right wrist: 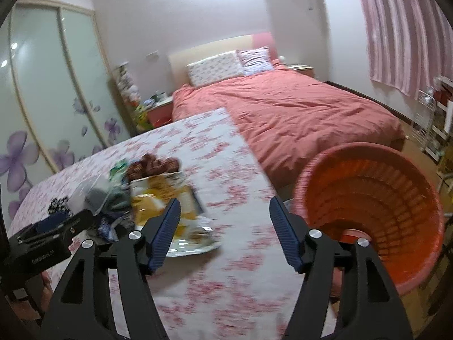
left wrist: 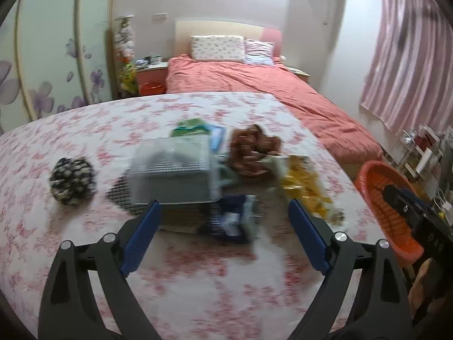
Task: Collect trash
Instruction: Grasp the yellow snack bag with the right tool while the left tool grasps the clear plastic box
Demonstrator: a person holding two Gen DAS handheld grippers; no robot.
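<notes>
Crumpled yellow-and-white plastic snack wrapper lies flat on the floral-cloth table, long axis running away from camera, touching the right gripper's left finger on its outer side, not between the fingers. Right is nearer; fingers wide, empty. Left gripper wide, empty, facing the blurred trash pile. Orange plastic basket just right of the table edge.

Bare flowered tablecloth lies open before both grippers; trash pile crowds mid-table, orange basket blocks the right edge, bed beyond.
</notes>
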